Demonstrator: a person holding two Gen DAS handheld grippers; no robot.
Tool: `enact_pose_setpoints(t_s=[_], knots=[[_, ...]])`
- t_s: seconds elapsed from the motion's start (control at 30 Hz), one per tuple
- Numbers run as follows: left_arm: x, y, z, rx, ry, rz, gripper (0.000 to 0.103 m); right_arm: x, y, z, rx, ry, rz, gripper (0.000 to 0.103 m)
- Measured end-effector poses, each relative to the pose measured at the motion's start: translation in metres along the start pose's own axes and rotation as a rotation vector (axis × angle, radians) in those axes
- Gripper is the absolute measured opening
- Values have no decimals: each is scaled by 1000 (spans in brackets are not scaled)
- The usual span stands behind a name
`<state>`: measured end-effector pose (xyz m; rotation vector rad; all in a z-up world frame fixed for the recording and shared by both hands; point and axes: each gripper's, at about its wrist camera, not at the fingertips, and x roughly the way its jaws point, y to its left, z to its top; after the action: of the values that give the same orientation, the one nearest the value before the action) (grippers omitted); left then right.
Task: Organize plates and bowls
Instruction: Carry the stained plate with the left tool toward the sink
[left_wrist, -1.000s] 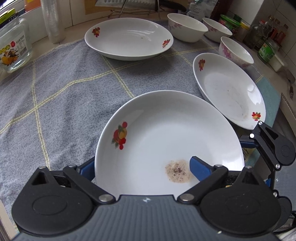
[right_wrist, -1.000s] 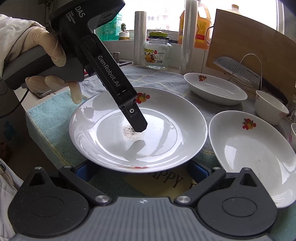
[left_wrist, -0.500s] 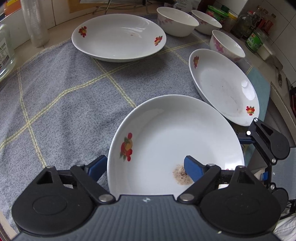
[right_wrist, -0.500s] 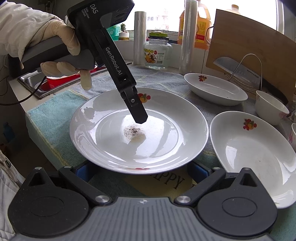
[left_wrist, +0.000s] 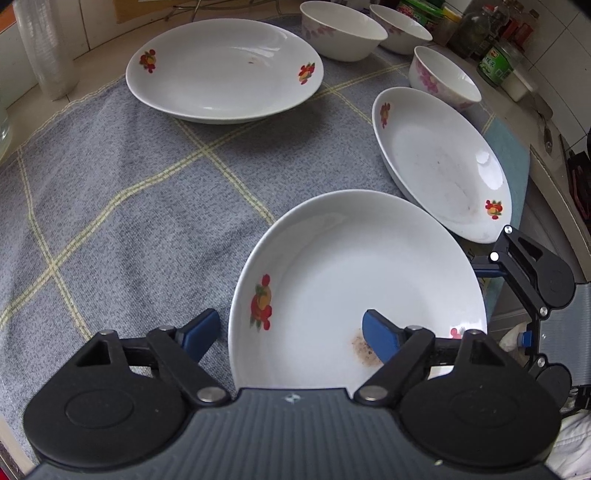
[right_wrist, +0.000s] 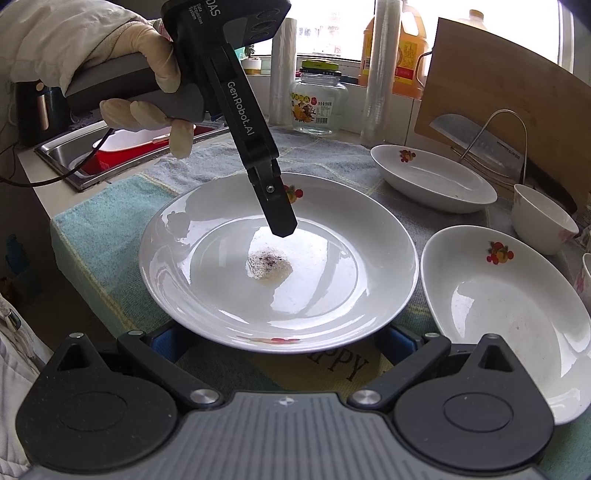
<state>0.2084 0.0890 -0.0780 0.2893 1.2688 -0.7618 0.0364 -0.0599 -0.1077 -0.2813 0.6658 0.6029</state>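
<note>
White porcelain fills the foreground of both views: a deep plate (right_wrist: 314, 295) with fruit decals lies at the near corner of the counter, on a teal towel (right_wrist: 96, 236). A patch of speckled residue (right_wrist: 269, 265) sits in its well.

The right gripper (right_wrist: 282, 341) is spread wide, low at the plate's near rim. The rim hides the tips of its blue fingers, so I cannot tell whether they touch the plate.

The left gripper (left_wrist: 290, 334), held by a gloved left hand (right_wrist: 140, 74), is also apart. It straddles the plate's edge, with one blue pad (left_wrist: 199, 332) outside over the cloth and the other (left_wrist: 380, 339) over the well beside the residue. From the right wrist camera, its dark finger hangs just above the residue, clear of the surface.

Just beside this plate, to the right, a second fruit-decal plate (right_wrist: 498, 314) shows faint smears. Beyond it stand three pink-flowered bowls: one (left_wrist: 445, 79) close to the second plate, and two more (left_wrist: 341, 29) (left_wrist: 400, 29) farther back.

A third plate (left_wrist: 221, 74) rests well apart on the grey checked cloth (left_wrist: 129, 184).

Farther off are a steel sink (right_wrist: 66, 155) at the left, a glass jar (right_wrist: 319, 103), an orange oil jug (right_wrist: 399, 48), and a wooden cutting board (right_wrist: 517, 96) with a cleaver (right_wrist: 472, 140) against it.
</note>
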Motion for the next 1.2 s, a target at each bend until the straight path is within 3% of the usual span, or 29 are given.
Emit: enact_pose_setpoints(t_s=[0.1,0.2,1.2], knots=[[0,-1,2,16,15,-1,80,1,1,1,-8,1,-1,103],[-1,-4,6,22,24,-16,69,1,3,1,-7,7,-3,103],[-6,-5,3,37,1,12,69,1,7,14,-18,63,-16,103]])
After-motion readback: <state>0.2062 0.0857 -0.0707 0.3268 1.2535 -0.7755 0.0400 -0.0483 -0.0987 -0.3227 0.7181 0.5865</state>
